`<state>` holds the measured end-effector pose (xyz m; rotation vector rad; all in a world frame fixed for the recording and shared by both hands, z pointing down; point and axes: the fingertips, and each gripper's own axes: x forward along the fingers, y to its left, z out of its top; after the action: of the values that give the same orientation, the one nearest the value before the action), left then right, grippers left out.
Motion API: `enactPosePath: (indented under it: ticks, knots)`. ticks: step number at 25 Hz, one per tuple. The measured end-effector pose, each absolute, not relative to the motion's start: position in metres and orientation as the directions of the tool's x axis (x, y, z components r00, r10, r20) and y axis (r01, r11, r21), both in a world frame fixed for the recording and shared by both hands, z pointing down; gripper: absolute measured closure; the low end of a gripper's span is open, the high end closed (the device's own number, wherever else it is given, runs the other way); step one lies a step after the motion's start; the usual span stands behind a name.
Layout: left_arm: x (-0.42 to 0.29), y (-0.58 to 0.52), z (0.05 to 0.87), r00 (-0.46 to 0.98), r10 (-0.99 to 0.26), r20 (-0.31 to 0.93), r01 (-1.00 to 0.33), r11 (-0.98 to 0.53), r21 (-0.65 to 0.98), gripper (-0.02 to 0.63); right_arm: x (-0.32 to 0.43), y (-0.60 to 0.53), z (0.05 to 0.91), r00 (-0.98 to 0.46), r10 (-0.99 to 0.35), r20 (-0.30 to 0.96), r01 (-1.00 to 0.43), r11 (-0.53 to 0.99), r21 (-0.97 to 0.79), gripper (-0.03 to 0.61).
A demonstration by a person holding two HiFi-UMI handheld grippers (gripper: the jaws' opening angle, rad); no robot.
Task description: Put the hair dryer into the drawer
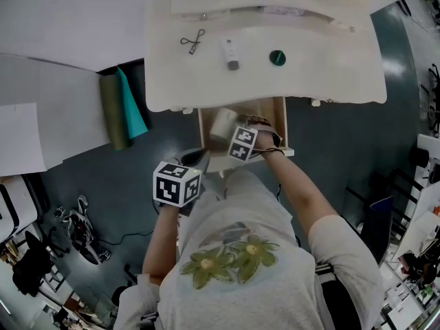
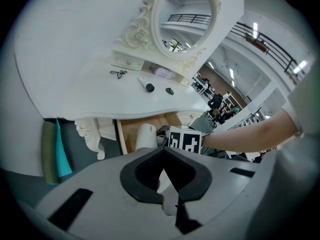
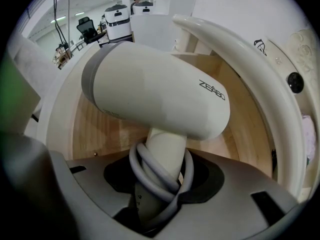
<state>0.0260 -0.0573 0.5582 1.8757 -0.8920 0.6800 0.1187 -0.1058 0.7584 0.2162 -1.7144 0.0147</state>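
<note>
Dryer: in the right gripper view we see the right gripper clamped on its handle, cord wound round it, inside the open drawer.
Head view: only its pale end shows, beside the gripper's cube.
Left gripper: closed, empty.
Table: overhangs the drawer.

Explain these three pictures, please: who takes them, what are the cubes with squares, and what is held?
A person holds a two-jaw tool in each hand; the marked cubes belong to these tools. One picture comes from a camera on the head, looking down; the other two from cameras on each gripper. The right gripper grips the hair dryer by its handle, at the open drawer. The left gripper is shut and empty. The table carries a small tube and a green disc.
</note>
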Motion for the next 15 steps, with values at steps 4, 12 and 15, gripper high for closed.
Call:
enactPosePath:
  ticks: [4,12,15]
  knots:
    - [0.0235,-0.0582,0.5608,0.582,-0.299,0.756,-0.809,-0.305,0.502,0.604,0.1191,-0.1065,0.7629,-0.125,-0.131,0.983,-0.151,0.982,0.112,0.37]
    - [0.0249,-0.059,0.5614,0.598,-0.301,0.743,-0.799,-0.292,0.525,0.604,0.1181,-0.105,0.7683,-0.109,-0.115,0.987,-0.13,0.986,0.101,0.37]
    - [0.0245,-0.0592,0.5619,0.599,-0.298,0.743,-0.799,-0.287,0.528,0.604,0.1191,-0.1054,0.7694,-0.106,-0.105,0.989,-0.137,0.986,0.09,0.37]
